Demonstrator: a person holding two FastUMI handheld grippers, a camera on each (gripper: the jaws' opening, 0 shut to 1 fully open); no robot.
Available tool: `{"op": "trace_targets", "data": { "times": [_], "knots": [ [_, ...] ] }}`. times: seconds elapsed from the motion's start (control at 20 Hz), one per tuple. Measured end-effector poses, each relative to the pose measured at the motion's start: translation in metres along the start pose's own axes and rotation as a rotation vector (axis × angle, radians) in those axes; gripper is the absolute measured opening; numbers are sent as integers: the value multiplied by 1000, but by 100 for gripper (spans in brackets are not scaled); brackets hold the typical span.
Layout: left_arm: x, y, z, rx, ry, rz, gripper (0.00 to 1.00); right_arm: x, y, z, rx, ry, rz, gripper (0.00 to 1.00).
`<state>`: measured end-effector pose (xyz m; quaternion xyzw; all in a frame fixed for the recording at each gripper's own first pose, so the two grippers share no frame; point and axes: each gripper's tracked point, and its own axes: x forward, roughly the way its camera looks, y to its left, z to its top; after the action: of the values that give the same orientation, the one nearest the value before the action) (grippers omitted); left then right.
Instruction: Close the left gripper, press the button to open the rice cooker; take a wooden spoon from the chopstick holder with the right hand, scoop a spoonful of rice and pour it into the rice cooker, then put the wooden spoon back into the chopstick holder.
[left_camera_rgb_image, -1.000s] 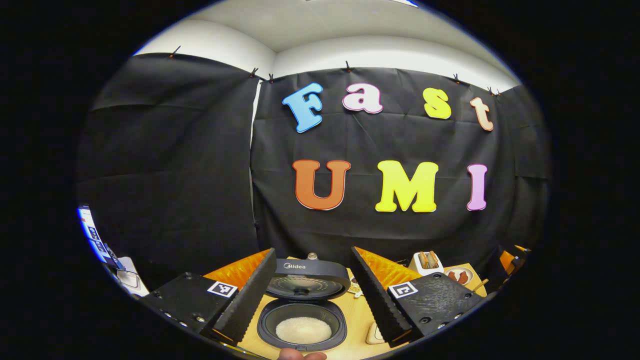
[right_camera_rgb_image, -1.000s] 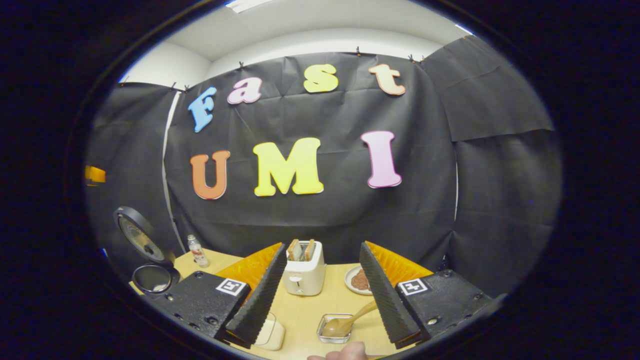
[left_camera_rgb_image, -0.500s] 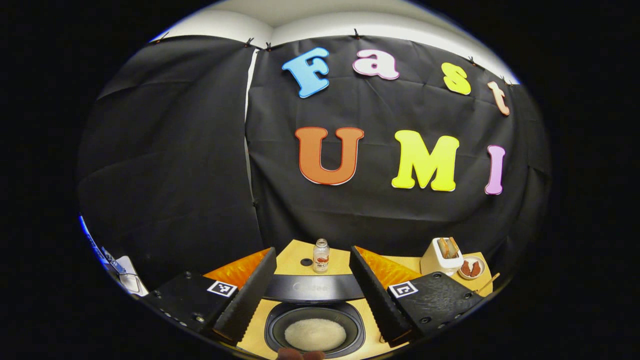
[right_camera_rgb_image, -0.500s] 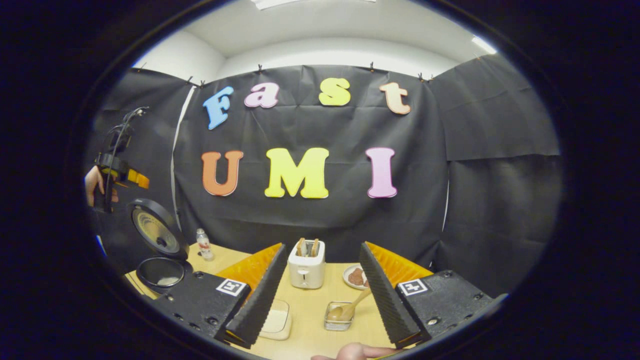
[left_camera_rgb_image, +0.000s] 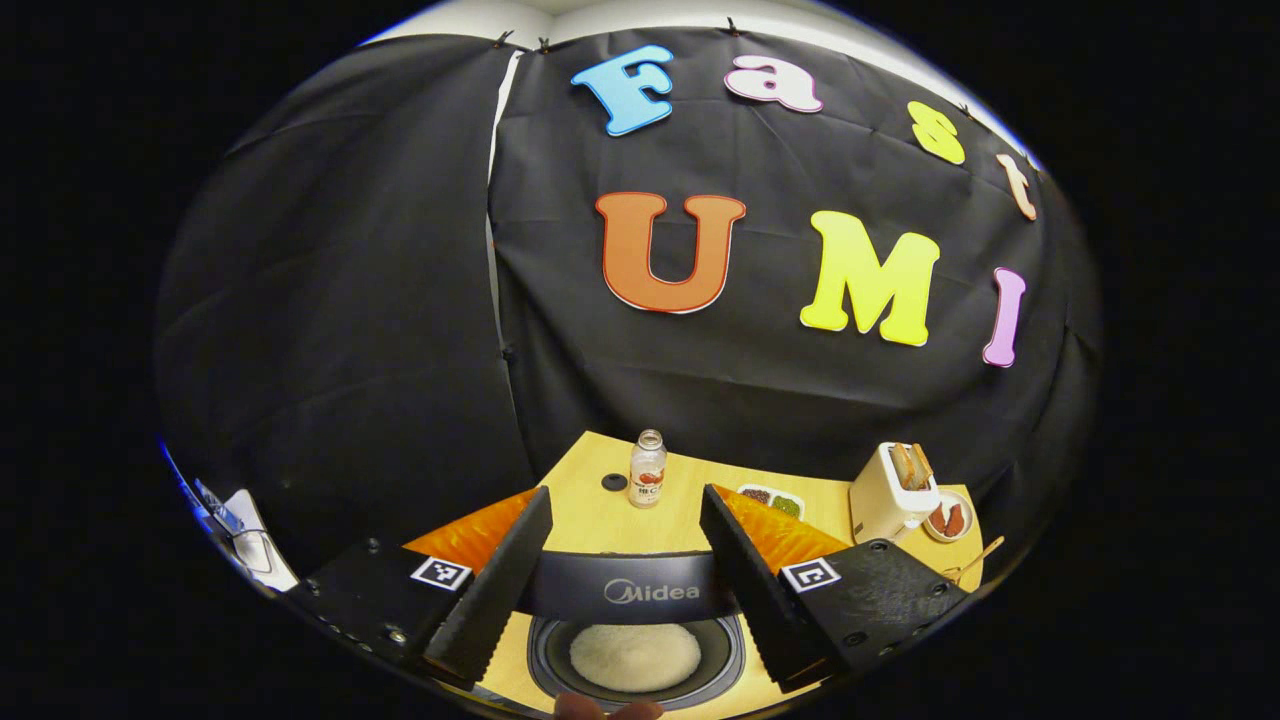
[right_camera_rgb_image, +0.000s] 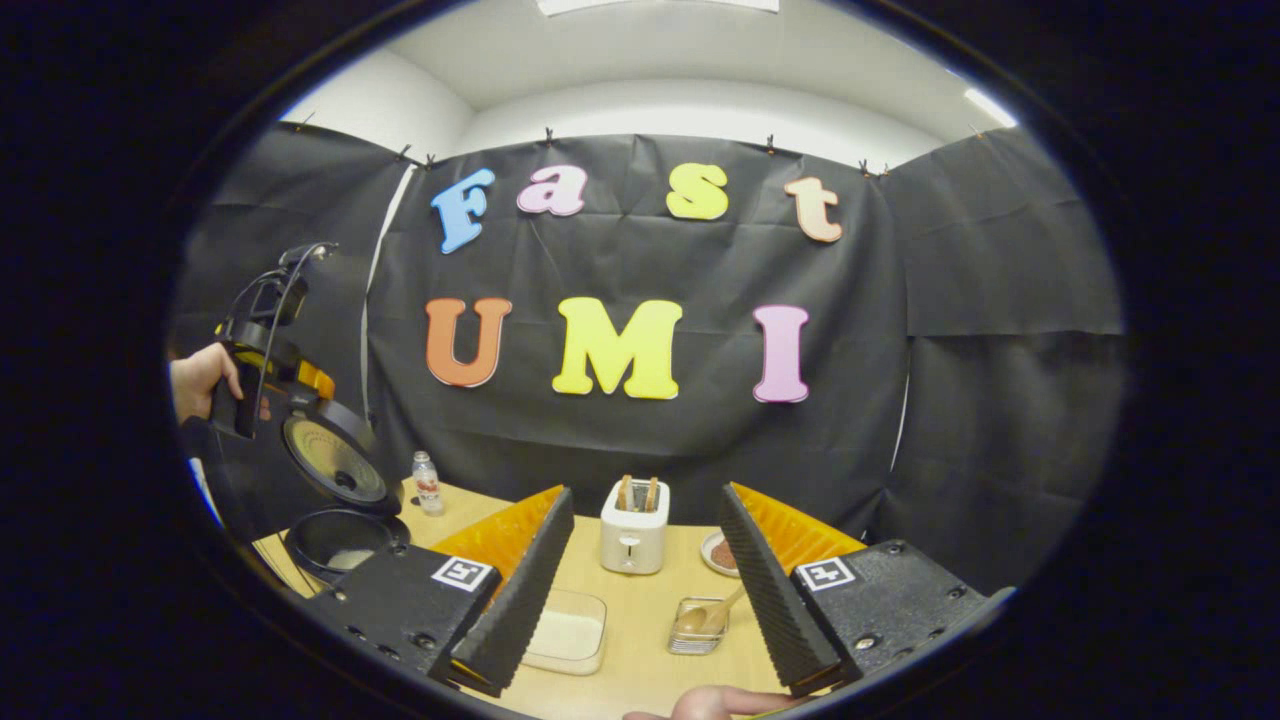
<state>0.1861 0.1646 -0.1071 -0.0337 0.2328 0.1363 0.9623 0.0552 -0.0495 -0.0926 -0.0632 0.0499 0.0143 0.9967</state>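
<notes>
Left gripper (left_camera_rgb_image: 625, 585) tilted down over rice cooker (left_camera_rgb_image: 636, 655) | fingers apart, empty

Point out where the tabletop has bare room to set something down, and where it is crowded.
Bare wood lies between the toaster and the rice tray, and around the bottle behind the rice cooker. It is crowded at the toaster's right, where the small plate and the holder with the wooden spoon sit close together.

White toaster (right_camera_rgb_image: 633, 525), small bottle (left_camera_rgb_image: 647, 469), plate (right_camera_rgb_image: 716, 554), wooden table (right_camera_rgb_image: 640, 600)
</notes>
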Motion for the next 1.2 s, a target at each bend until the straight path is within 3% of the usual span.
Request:
{"op": "trace_targets", "data": {
  "times": [0.2, 0.45, 0.6, 1.2],
  "knots": [
    [-21, 0, -26, 9, 26, -2, 98, 0, 39, 7, -13, -12, 74, 93],
    [-49, -1, -94, -22, 111, -9, 98, 2, 86, 17, -20, -35, 171, 93],
    [-58, 0, -126, -42, 117, 2, 98, 0, 105, 22, -27, -39, 214, 99],
    [-60, -2, -177, -69, 25, 104, 97, -2, 129, 17, -68, -3, 243, 100]
  ]
}}
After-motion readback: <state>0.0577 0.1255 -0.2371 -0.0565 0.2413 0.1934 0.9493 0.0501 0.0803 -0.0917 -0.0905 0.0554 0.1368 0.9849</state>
